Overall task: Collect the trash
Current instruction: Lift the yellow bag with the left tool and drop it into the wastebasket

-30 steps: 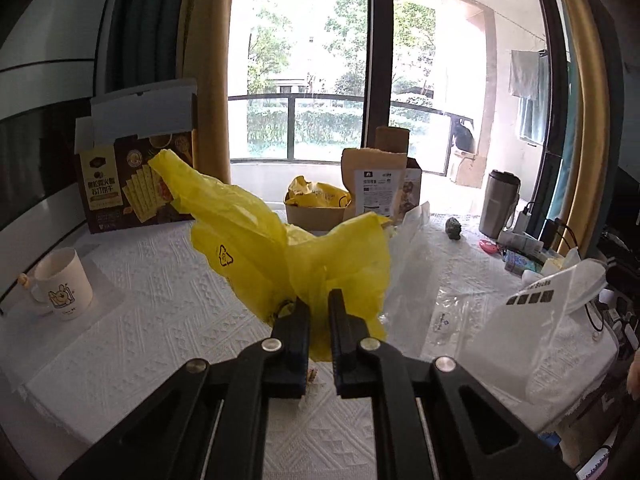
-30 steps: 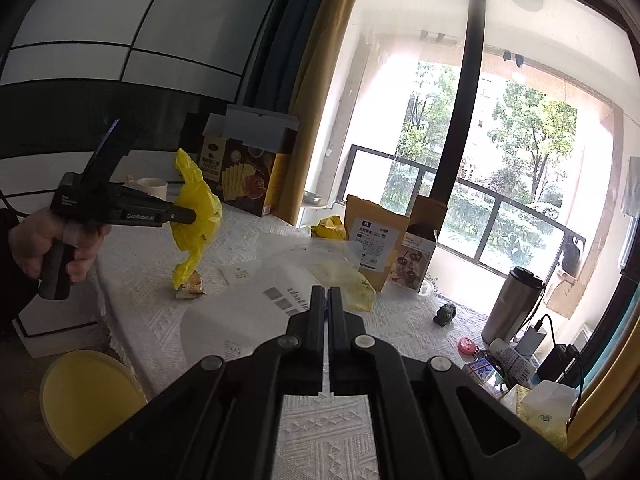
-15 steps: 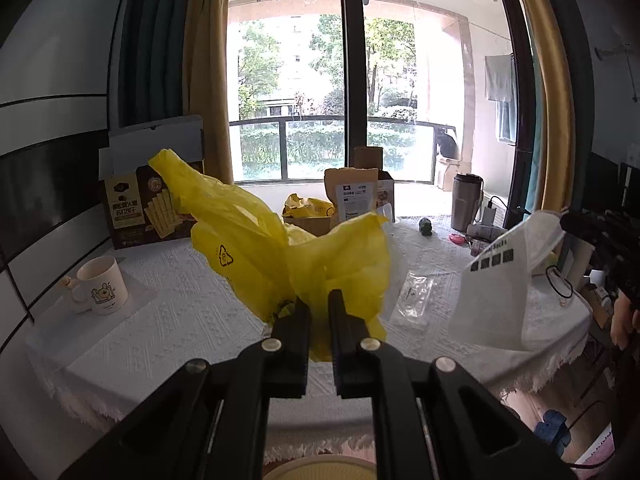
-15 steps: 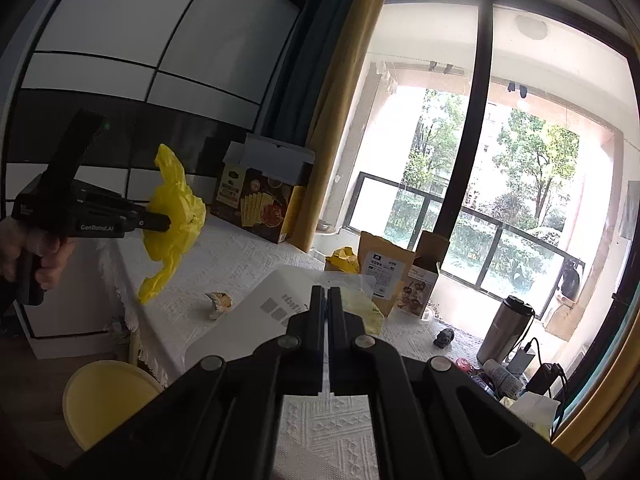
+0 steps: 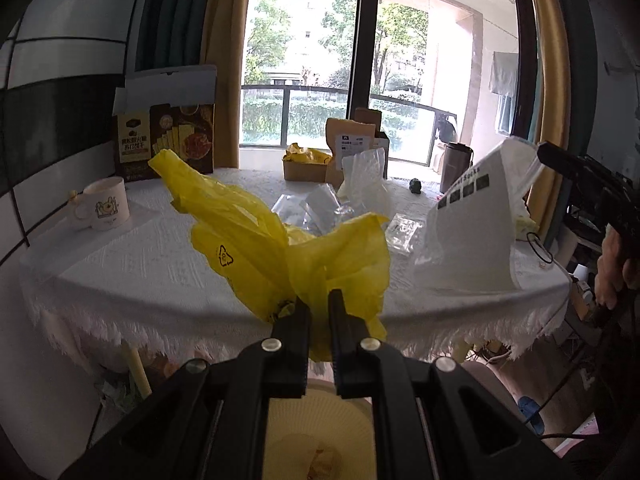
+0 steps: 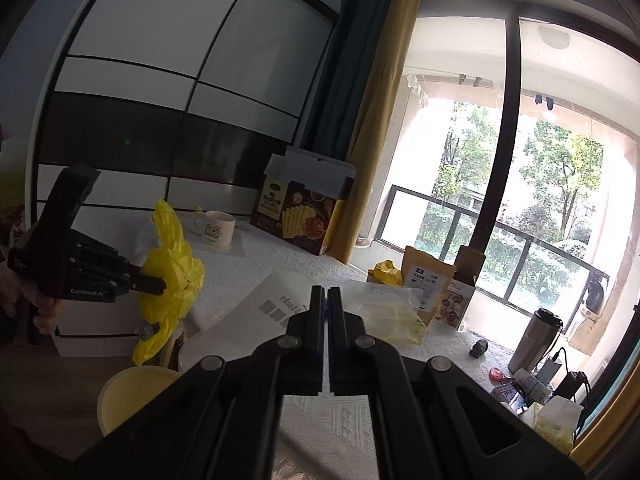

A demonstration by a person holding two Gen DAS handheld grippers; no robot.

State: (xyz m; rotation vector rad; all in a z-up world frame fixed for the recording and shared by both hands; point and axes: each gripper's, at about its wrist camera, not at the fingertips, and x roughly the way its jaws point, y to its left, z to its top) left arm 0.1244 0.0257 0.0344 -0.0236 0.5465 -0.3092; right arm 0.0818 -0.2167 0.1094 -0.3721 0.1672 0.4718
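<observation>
My left gripper (image 5: 319, 300) is shut on a crumpled yellow plastic bag (image 5: 280, 248) and holds it in the air off the table's front edge, above a yellow bin (image 5: 316, 432). In the right wrist view the left gripper (image 6: 160, 282) and the yellow bag (image 6: 172, 276) hang above the same bin (image 6: 132, 392). My right gripper (image 6: 327, 294) is shut on a white plastic package with black squares (image 6: 256, 312), also seen in the left wrist view (image 5: 472, 224), lifted over the table's right side.
A table with a white cloth (image 5: 120, 256) holds a mug (image 5: 106, 204), a snack box (image 5: 168, 140), a cardboard box of yellow wrappers (image 5: 304, 160), brown pouches (image 5: 350, 140), clear plastic bags (image 5: 320, 204) and a steel tumbler (image 5: 454, 166). Small clutter lies at the right edge (image 6: 528, 384).
My left gripper has pulled back from the table with the yellow bag and now hangs over the yellow bin. My right gripper holds the white package lifted and has drifted toward the table's edge.
</observation>
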